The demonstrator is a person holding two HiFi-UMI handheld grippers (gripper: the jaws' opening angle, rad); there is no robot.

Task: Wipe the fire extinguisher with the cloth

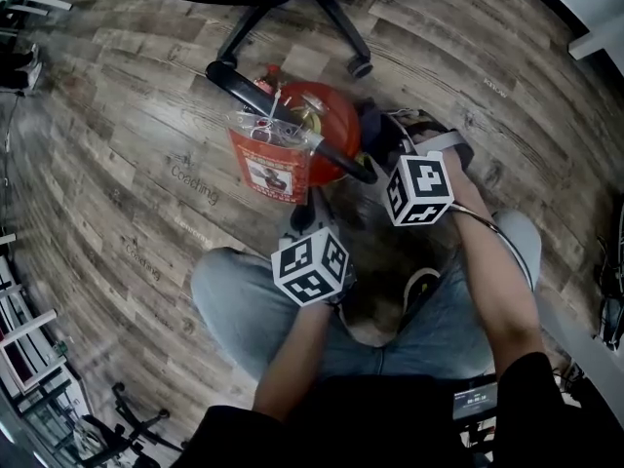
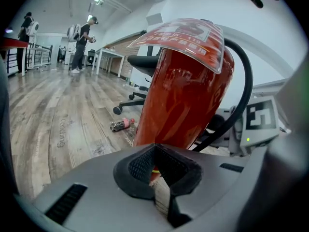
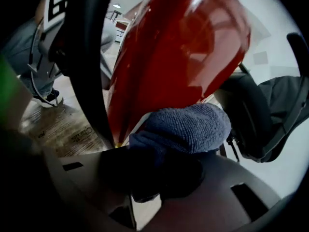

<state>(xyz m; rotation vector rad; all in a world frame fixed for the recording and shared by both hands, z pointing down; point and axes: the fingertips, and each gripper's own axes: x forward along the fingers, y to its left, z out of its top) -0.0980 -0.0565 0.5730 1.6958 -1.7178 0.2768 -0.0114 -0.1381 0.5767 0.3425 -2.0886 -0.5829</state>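
Note:
A red fire extinguisher stands on the wood floor with a black hose and a clear-sleeved label hanging on its front. My right gripper is at its right side, shut on a blue-grey cloth that presses against the lower red body. The cloth shows dark beside the cylinder in the head view. My left gripper sits low in front of the extinguisher, its black pads meeting at the tips with nothing held.
An office chair base with castors stands just behind the extinguisher. The person's knees and a shoe are close in front. A small bottle lies on the floor. People stand far off by desks.

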